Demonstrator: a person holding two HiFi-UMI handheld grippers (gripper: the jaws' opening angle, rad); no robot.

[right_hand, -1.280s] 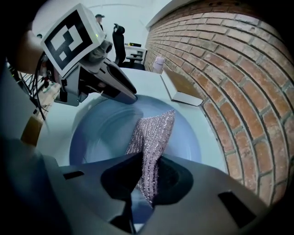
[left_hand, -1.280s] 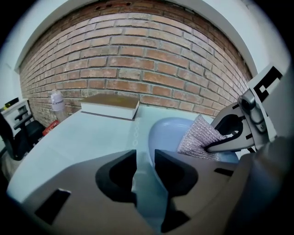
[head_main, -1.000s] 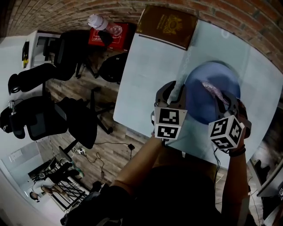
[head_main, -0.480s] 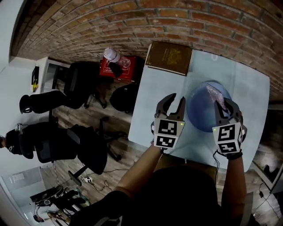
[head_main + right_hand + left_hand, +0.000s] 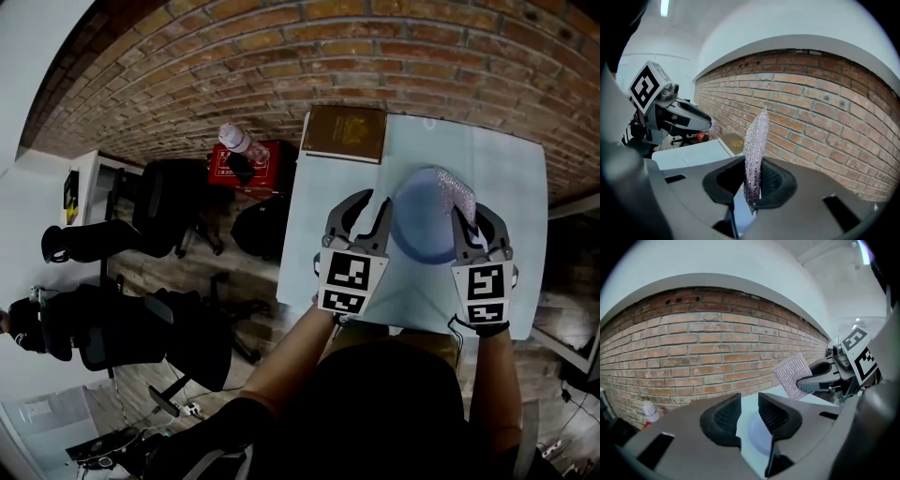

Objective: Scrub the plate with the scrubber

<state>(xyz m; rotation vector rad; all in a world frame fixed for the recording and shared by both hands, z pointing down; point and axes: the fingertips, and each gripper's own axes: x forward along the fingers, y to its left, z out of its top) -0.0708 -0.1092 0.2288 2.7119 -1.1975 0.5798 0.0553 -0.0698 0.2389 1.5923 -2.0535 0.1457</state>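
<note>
Holding the scrubber (image 5: pixel 754 154) upright, the right gripper (image 5: pixel 752 180) pinches its lower edge between the jaws. The left gripper (image 5: pixel 749 411) has its jaws spread with nothing between them, just beside the plate (image 5: pixel 422 230), which lies on the table (image 5: pixel 506 169) between both grippers. Further away lies a book (image 5: pixel 345 133). I think the plate, not gripped, can slide when it is pushed, and the thin scrubber may bend or slip out.

An office-like room is being shown: black swivel chairs (image 5: pixel 173 202) are being seen beside a pale table (image 5: pixel 422 141), a bare brick wall (image 5: pixel 281 56) is being seen behind them, and wood-plank flooring (image 5: pixel 178 265) is being shown underneath
</note>
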